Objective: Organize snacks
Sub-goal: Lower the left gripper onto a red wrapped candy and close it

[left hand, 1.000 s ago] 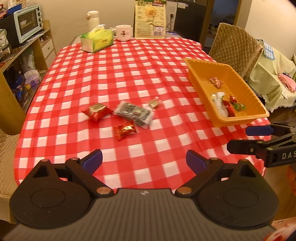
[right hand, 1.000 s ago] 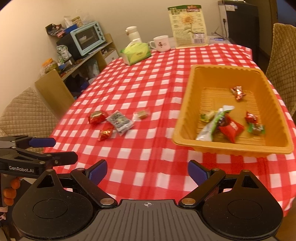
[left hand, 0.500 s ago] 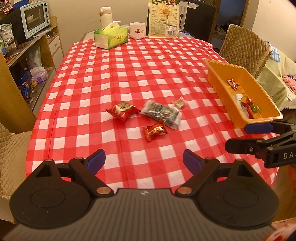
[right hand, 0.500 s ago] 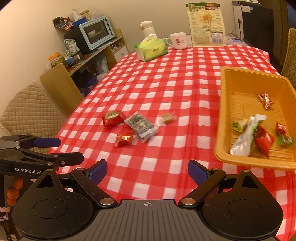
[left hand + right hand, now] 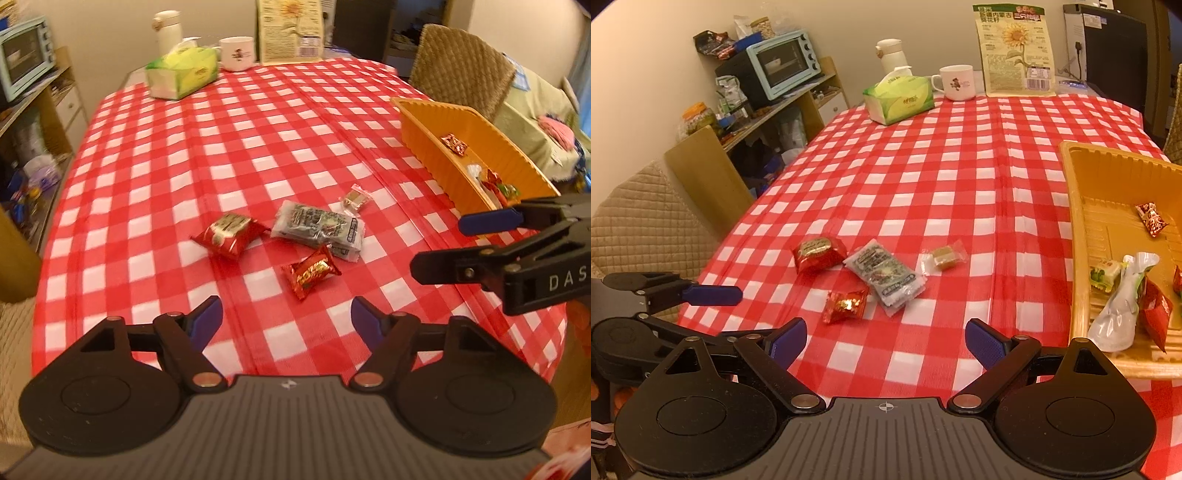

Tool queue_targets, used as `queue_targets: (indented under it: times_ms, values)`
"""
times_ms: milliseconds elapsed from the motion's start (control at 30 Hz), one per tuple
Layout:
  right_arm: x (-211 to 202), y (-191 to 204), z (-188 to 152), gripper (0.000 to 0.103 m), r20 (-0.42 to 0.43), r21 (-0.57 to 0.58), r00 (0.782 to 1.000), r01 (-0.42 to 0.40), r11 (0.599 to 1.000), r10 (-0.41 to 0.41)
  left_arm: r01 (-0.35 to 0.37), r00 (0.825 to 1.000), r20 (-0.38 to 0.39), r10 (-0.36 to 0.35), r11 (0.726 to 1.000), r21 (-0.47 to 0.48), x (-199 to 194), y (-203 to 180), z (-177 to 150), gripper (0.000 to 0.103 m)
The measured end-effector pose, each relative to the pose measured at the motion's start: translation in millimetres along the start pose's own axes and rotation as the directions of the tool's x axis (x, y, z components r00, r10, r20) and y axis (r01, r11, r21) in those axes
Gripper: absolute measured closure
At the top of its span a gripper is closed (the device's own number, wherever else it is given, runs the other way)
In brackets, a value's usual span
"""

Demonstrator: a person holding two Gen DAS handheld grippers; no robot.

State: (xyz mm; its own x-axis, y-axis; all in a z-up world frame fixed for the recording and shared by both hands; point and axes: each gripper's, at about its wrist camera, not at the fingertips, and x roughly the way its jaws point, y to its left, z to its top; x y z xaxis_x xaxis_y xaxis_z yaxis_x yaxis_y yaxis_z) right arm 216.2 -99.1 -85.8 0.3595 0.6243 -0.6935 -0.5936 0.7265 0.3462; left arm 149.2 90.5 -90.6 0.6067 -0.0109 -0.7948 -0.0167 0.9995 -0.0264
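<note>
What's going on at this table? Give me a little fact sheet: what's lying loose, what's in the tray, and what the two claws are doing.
Loose on cloth: round red packet; grey packet; small red candy; clear-wrapped cube
Orange tray: holds several wrapped snacks
Left claw: empty, jaws closing, just short of the small red candy
Right claw: open, empty, above the cloth
Far end: tissue box, mug
</note>
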Motion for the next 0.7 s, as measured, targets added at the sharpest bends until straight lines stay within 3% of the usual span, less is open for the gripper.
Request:
queue_targets:
  times_ms: [433,533,700]
  values:
    - [11.3,-14.1,7.3,0.01,-0.001,0.068,0.998,0.063,0.996,-0.064,0.066,0.998,-0.029,-0.062,0.988,0.14,44.6,-5.2,17.8,0.04]
    - [10.6,-15.8,6.7,0.01,-0.002,0.081,0.997,0.074,0.994,-0.075,0.082,0.996,-0.038,-0.077,0.984,0.156,53.0,-5.8,20.9,0.046]
    - [8.7,-18.8,7.3,0.01,0.0,0.097,0.996,0.092,0.991,-0.092,0.08,0.996,-0.053,-0.071,0.977,0.196,65.6,-7.4,24.1,0.05]
